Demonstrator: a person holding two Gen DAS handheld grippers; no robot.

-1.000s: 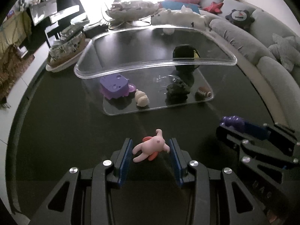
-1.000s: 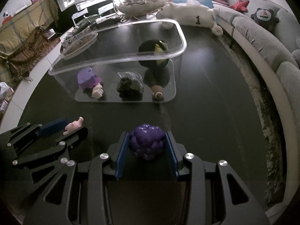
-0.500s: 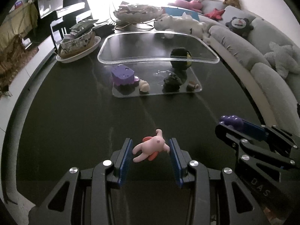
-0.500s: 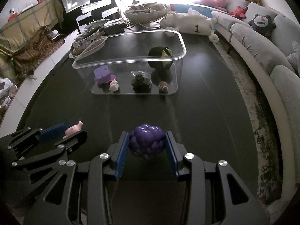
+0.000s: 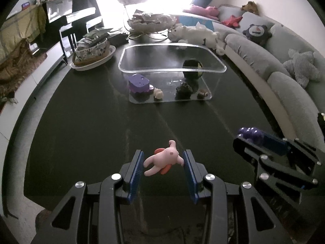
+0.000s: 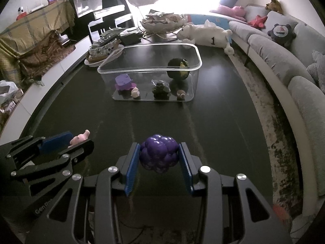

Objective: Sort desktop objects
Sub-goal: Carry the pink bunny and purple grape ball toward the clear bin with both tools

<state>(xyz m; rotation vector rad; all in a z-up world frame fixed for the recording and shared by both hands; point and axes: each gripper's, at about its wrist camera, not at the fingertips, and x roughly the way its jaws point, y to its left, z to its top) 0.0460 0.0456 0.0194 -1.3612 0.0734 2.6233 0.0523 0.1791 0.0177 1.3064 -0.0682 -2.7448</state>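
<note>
Left gripper (image 5: 163, 161) clamped on pink bunny figure (image 5: 162, 160), right gripper (image 6: 159, 155) on purple grape toy (image 6: 159, 156). Clear bin (image 6: 195, 50) well ahead; carry both level over its rim before releasing.

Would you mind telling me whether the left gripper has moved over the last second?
Yes. The left gripper, shut on the pink toy, has drawn back from the clear bin, which looks farther off.

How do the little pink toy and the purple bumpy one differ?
The pink rabbit-like figure is pale, with limbs and ears; the purple bumpy ball is dark, round and knobbly. The figure looks slimmer, the ball bulkier. The left gripper holds the figure, the right gripper the ball.
</note>
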